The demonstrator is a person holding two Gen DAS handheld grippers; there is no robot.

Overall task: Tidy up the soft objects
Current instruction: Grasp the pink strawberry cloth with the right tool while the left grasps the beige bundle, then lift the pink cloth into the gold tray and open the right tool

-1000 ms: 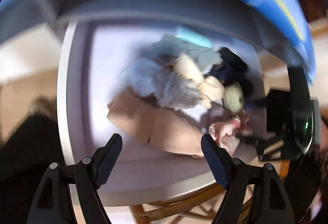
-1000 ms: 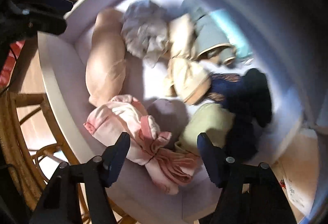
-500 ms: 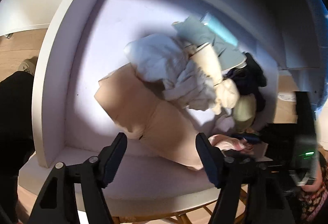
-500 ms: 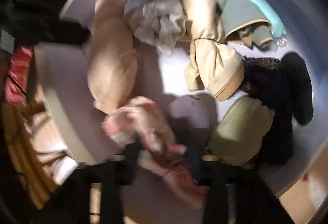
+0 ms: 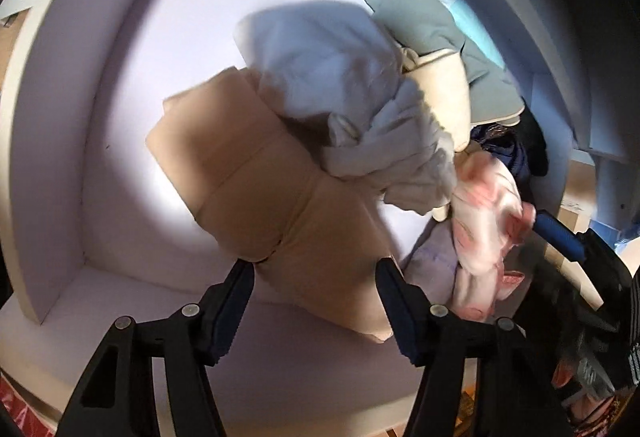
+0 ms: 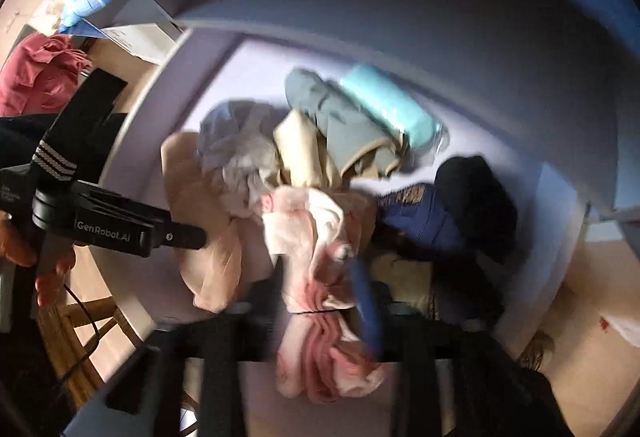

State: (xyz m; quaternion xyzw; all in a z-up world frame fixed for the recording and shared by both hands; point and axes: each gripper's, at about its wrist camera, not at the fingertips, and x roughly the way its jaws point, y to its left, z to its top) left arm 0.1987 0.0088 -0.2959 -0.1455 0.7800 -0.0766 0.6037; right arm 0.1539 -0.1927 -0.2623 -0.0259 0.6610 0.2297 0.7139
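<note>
A heap of soft clothes lies in a white cubby (image 5: 60,117). My left gripper (image 5: 314,273) points down over the tan garment (image 5: 280,197). Its jaws are closing, with the garment's near end between the fingers and no squeeze visible. My right gripper (image 6: 316,289) is blurred. Its jaws are opening, with the pink cloth (image 6: 316,237) bunched between them and against the blue pad (image 6: 366,309), raised off the floor. The left wrist view shows the pink cloth (image 5: 484,221) hanging beside that blue finger (image 5: 560,233).
A crumpled white cloth (image 5: 348,77), a cream piece (image 5: 444,85) and a grey-green piece (image 5: 424,21) sit behind the tan garment. Navy (image 6: 420,213) and black (image 6: 476,197) items and a light blue roll (image 6: 388,105) lie at the right. A wicker chair (image 6: 80,317) stands below.
My left gripper has sunk toward the tan garment and its jaws have narrowed. My right gripper has taken hold of the pink cloth and lifted it toward the pile.
</note>
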